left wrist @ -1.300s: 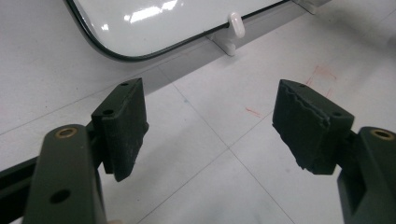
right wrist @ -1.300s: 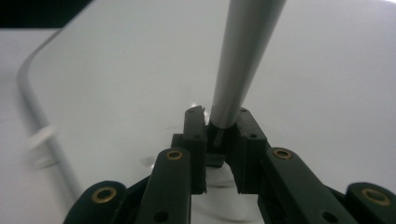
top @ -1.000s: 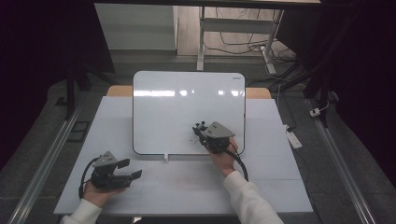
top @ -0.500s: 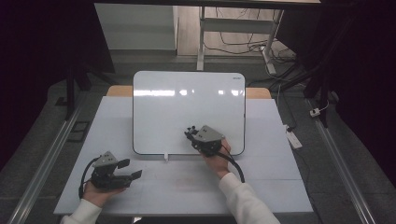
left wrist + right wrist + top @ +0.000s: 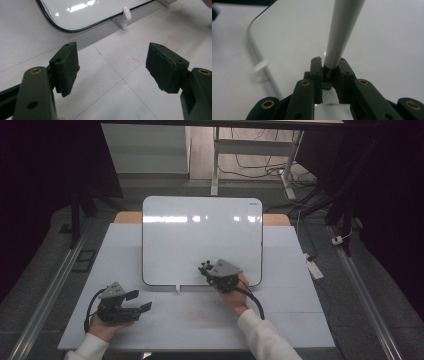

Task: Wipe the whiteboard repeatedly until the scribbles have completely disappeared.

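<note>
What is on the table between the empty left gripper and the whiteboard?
In the left gripper view, only bare white table lies between the open left gripper and the whiteboard, besides a small white clip at its edge.

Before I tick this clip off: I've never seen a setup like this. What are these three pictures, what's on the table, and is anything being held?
No robot here: a person sits at a white table with hand-held tongs in each hand. The high view looks down from above the person's side. Each of the other two views comes from a camera riding on one pair of tongs, looking along its black jaws.

A whiteboard lies flat on the table, with a small white clip at its near edge.

The left tongs rest beside the board, jaws apart with nothing between them. The right tongs are over the board's lower part, shut on a slim pale-grey pen-like stick, probably a marker; its tip cannot be seen.
</note>
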`<state>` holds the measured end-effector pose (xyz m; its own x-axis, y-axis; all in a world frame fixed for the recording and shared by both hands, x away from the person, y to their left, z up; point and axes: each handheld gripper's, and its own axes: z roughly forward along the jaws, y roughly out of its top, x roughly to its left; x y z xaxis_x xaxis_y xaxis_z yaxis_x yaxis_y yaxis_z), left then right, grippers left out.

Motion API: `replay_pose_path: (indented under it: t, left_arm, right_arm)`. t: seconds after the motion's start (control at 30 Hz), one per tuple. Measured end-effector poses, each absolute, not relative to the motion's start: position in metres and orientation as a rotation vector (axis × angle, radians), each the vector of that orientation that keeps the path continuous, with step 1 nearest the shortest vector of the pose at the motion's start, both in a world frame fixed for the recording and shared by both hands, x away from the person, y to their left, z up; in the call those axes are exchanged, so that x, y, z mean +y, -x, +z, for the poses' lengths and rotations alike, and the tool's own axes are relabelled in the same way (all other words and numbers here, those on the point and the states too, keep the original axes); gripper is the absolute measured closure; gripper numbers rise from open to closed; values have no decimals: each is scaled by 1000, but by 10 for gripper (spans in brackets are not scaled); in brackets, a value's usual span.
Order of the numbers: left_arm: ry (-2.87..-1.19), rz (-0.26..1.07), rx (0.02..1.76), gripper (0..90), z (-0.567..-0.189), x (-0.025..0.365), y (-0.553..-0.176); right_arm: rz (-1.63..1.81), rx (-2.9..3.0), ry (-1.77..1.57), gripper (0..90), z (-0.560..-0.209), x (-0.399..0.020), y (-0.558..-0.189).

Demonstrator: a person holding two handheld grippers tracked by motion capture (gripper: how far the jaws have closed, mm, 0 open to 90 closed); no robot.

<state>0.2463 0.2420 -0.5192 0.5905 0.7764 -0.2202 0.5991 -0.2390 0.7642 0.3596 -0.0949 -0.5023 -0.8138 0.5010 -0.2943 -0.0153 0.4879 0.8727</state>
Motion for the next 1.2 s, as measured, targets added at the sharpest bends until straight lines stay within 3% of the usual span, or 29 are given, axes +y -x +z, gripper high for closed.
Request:
replay_pose_path:
  t: [0.2, 0.37, 0.57, 0.73, 0.93, 1.2]
  left_arm:
    - [-1942, 259, 1097, 274, -518, 241, -245]
    - [-1945, 256, 1100, 274, -519, 241, -246]
    - [-1942, 260, 1098, 274, -518, 241, -245]
    - [-1946, 255, 1098, 274, -519, 241, -246]
    - [-1942, 258, 1098, 274, -519, 242, -246]
    - [-1946, 263, 1093, 274, -518, 240, -245]
  right_arm:
    - [1343, 2131, -494, 779, -494, -110, -370]
    - [1274, 2215, -357, 779, -506, -99, -354]
    - [1319, 2135, -448, 779, -499, -113, -365]
    - [1260, 2190, -340, 779, -504, -104, -356]
    - [1333, 2073, -521, 779, -489, -127, -375]
    - [1288, 2193, -416, 779, -505, -120, -355]
